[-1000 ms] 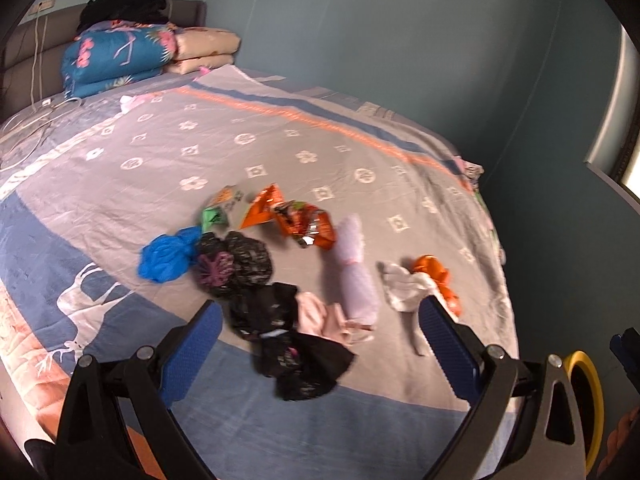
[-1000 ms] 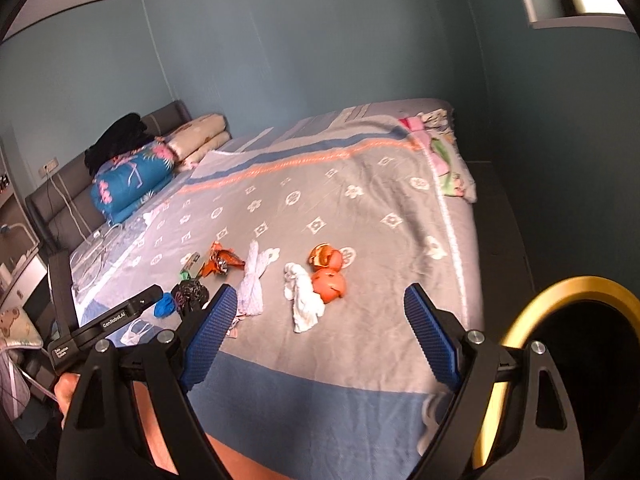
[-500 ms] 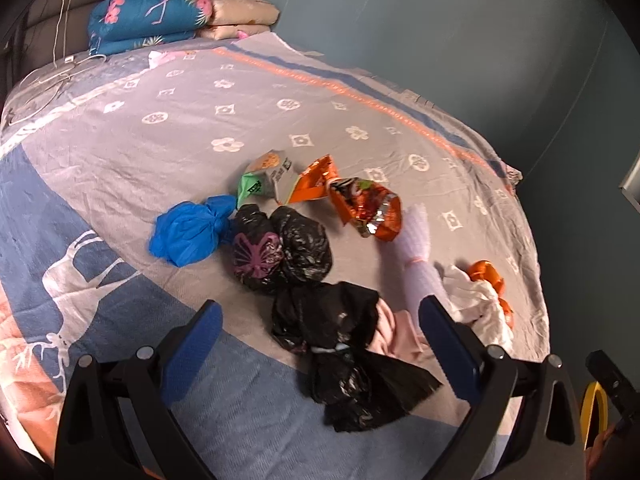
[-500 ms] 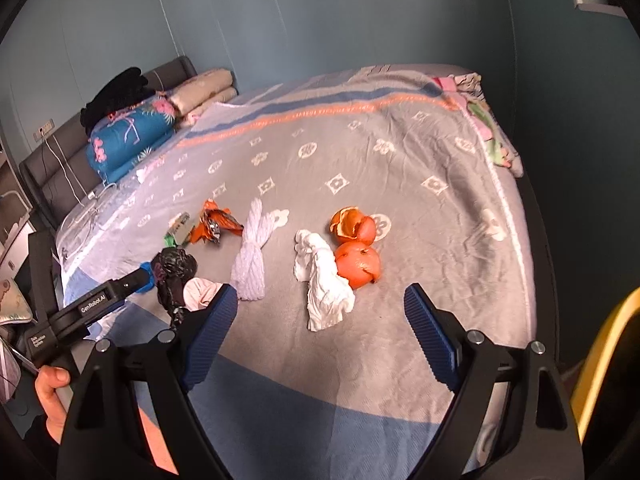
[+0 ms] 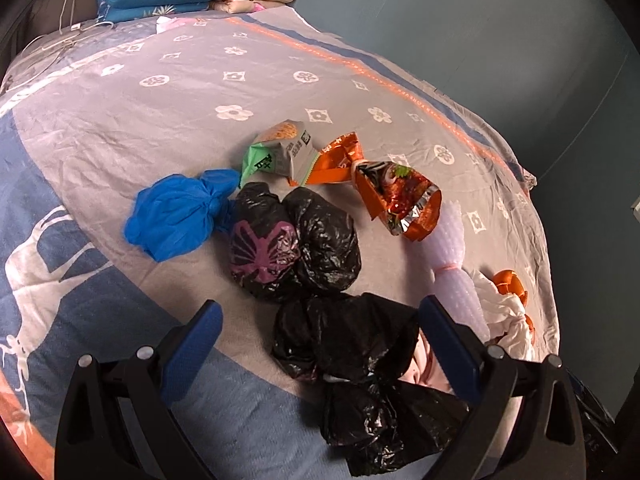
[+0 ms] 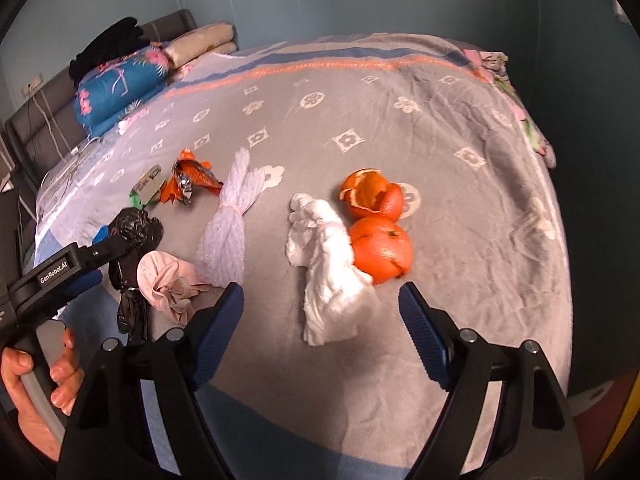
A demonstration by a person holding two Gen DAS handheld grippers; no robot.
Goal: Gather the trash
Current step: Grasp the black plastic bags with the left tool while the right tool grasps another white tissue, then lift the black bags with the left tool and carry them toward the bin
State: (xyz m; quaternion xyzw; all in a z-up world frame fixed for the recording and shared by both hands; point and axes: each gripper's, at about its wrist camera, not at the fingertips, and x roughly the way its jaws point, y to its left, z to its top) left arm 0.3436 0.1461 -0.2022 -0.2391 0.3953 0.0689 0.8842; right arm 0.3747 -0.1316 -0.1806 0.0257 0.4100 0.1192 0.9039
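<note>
Trash: black bags (image 5: 320, 240), blue bag (image 5: 176, 216), wrappers (image 5: 400, 200), white tissue (image 6: 332, 264) and orange peel (image 6: 380, 248) are spread on the bed (image 6: 460, 200).
Left gripper (image 5: 320, 344): held open above a black bag, nothing gripped.
Right gripper (image 6: 320, 316): jaws closing around the tissue, not yet touching.

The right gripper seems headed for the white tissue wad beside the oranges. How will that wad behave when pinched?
The white tissue wad looks crumpled and soft, so it will probably squash flat and weigh little. Tied around its middle, it should lift in one piece, its loose end drooping. It leans against an orange, which might roll.
</note>
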